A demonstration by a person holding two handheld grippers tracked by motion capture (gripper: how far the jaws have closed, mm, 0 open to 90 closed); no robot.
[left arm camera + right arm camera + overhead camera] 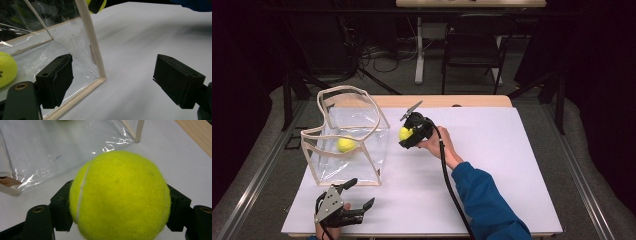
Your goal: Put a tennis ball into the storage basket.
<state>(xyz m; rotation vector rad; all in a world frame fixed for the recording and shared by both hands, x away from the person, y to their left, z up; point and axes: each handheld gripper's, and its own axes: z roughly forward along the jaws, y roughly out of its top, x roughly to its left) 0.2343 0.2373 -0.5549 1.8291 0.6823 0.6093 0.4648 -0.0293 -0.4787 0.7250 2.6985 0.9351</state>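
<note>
We grip the light, fuzzy tennis ball (120,195) across its middle with the right gripper (411,134); the left gripper (357,196) fingers gape empty near the bench's front edge.

Yellow-green tennis ball (120,195) with white seam sat in black right gripper (412,131); second yellow-green ball (346,144) in clear bag (362,120) with cream trim. White sheet (492,165) on tan wood table (452,100). Blue sleeve (484,200). Left gripper (357,196) black, grey plate.

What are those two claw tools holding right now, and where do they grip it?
The right gripper clamps a tennis ball across its middle, one jaw on each side. The left gripper is open and holds nothing.
</note>
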